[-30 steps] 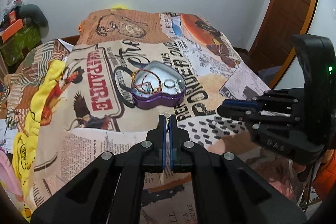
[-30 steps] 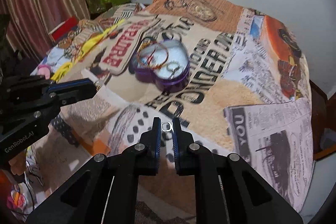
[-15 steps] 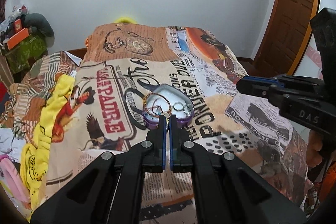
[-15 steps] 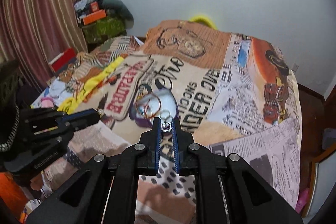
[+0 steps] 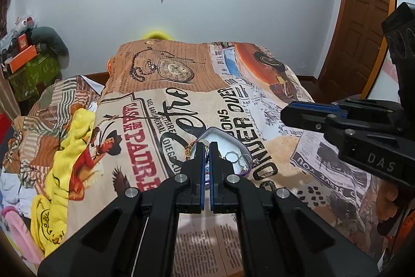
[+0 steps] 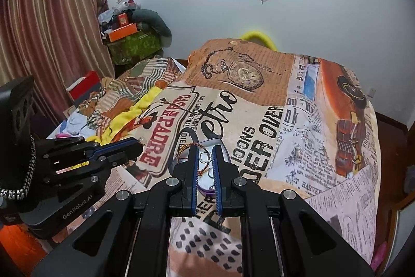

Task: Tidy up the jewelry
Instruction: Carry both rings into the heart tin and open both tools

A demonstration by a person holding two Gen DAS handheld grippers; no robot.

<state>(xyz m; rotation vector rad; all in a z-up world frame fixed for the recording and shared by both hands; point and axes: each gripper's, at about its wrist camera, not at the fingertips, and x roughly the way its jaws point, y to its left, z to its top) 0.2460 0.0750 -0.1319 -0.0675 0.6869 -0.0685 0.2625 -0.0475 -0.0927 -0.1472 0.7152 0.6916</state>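
Take the heart-shaped tin [image 5: 228, 139] on the bed [image 5: 259, 126] as your landmark. Around it the printed bedspread [image 6: 298, 147] lies flat and bare on the near side, the far side and the door side, so you can pass there freely. On the curtain side of the tin, crumpled yellow cloth [image 5: 70, 147] and bunched clothes [image 6: 77, 121] crowd the bed's edge. The left tool [image 5: 206, 147] and right tool [image 6: 206, 151] both hang just above the tin, close beside each other.

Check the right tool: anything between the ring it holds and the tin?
Nothing visible. The right tool pinches the ring above the open tin, with only bedspread around it. The left tool sits off to the side.
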